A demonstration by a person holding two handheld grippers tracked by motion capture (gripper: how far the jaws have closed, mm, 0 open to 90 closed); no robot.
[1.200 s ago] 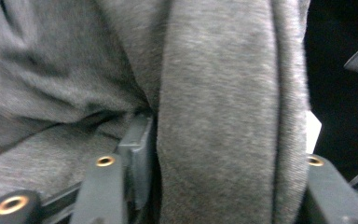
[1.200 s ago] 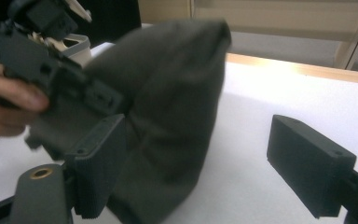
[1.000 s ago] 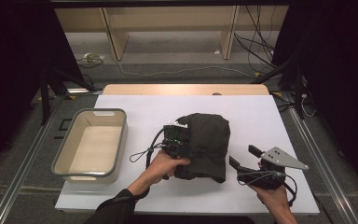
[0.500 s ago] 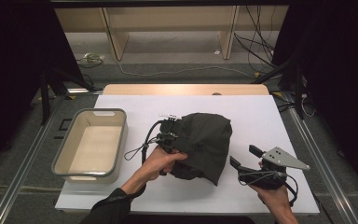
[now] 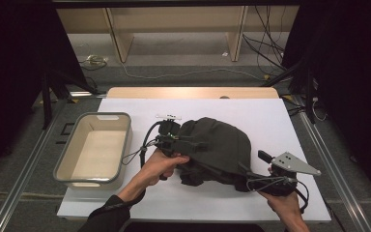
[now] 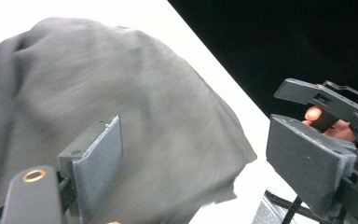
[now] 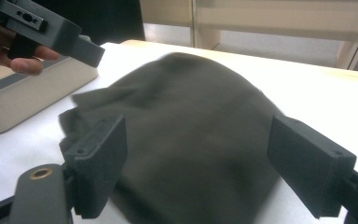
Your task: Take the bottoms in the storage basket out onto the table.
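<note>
Cloth: a dark, crumpled cloth [image 5: 217, 150] lies in a heap on the white bench [image 5: 270, 116], near the middle and a bit toward your side. It looks blurry in both gripper views.

Your left claw: your left claw [image 5: 166, 131] is at the left edge of the cloth, and your left hand [image 5: 160, 164] holds it from below. In the left gripper view its two jaws stand wide apart. The cloth [image 6: 121, 116] lies in front of them and between them. You cannot tell from the pictures if the jaws touch the cloth. Nothing is pinched between them.

Your right claw: your right claw [image 5: 263, 157] is at the right, lower edge of the cloth, held in your right hand [image 5: 282, 203]. The grey three-cornered plate [image 5: 294, 163] sits on top of it. In the right gripper view its jaws are also wide apart, with the cloth [image 7: 191, 140] lying ahead of them and in the gap. They grip nothing.

Bin: a pale bin with a grey rim [image 5: 72, 150] sits on the left part of the bench, just beside your left hand and apart from the cloth. Its inside looks bare. In the right gripper view you see a side of the bin [image 7: 23, 102] behind the cloth, with your left claw [image 7: 42, 28] above it.

Cables: thin black cables [image 5: 147, 142] curl from your left claw over the bench between the bin and the cloth.

Behind the bench: a wooden shelf frame [image 5: 174, 29] stands on the floor, with loose wires near it.
</note>
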